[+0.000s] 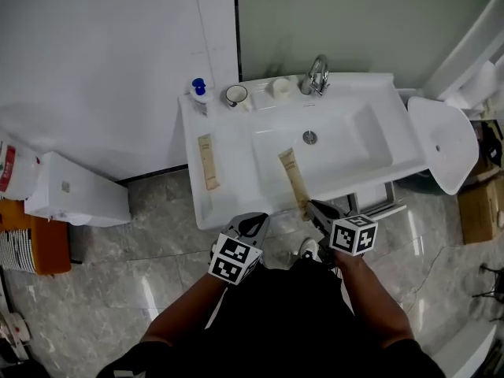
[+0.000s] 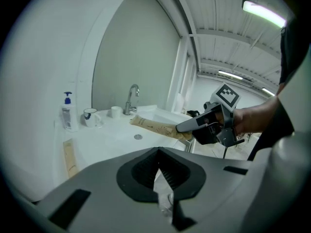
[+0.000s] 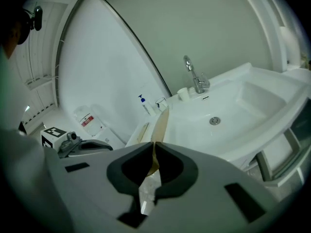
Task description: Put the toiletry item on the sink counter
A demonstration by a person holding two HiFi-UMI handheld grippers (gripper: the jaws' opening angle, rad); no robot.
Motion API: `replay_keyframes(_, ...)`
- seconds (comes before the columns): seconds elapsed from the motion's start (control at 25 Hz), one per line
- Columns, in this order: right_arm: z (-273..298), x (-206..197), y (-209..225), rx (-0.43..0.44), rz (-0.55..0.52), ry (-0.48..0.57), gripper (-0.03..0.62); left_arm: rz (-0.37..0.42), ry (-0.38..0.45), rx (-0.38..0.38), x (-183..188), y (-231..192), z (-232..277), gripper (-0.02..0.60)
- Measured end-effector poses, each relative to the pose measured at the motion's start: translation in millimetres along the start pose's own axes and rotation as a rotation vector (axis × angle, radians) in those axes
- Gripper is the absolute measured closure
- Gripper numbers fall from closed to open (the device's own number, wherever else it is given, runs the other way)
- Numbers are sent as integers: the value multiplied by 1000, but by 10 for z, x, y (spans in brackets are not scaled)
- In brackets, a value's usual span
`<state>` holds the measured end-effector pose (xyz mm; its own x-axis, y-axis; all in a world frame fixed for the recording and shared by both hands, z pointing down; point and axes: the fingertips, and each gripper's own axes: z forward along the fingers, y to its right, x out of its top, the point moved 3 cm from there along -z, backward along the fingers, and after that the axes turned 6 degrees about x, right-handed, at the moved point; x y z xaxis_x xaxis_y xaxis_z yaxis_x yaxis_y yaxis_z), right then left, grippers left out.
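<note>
A long tan toiletry sachet (image 1: 294, 182) hangs over the near part of the white sink basin (image 1: 370, 144). My right gripper (image 1: 315, 209) is shut on its near end. In the right gripper view the sachet (image 3: 160, 125) rises edge-on from between the jaws of the right gripper (image 3: 153, 147). The left gripper view shows the same sachet (image 2: 153, 125) sticking out from that gripper over the basin. A second tan sachet (image 1: 208, 161) lies flat on the counter's left side. My left gripper (image 1: 250, 225) hovers at the counter's front edge, jaws together and holding nothing (image 2: 158, 152).
A blue-capped pump bottle (image 1: 198, 89), a mug (image 1: 236, 94), a small white cup (image 1: 280, 87) and the faucet (image 1: 315, 75) line the back of the counter. A white toilet (image 1: 441, 144) stands to the right. A white box (image 1: 75, 191) is on the floor at left.
</note>
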<state>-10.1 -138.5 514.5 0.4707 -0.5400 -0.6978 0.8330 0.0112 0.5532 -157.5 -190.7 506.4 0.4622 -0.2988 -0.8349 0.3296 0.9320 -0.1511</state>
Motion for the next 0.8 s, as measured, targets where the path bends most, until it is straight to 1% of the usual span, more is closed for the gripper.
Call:
replay_keyframes(0.16, -422, -71, 180, -64, 36, 49, 583, 44, -18, -77, 88, 255, 235, 581)
replay_keyframes(0.32, -866, -104, 489, -141, 90, 110, 583, 80, -25, -128, 227, 518, 456, 581)
replay_keyframes(0.48, -1237, -95, 882, -216, 143, 168, 583, 102, -31, -149, 369, 721, 695, 581)
replay_keyframes(0.8, -2001, -20, 1740, -344, 242, 279, 583, 131, -35, -168, 703, 1161, 1177, 581)
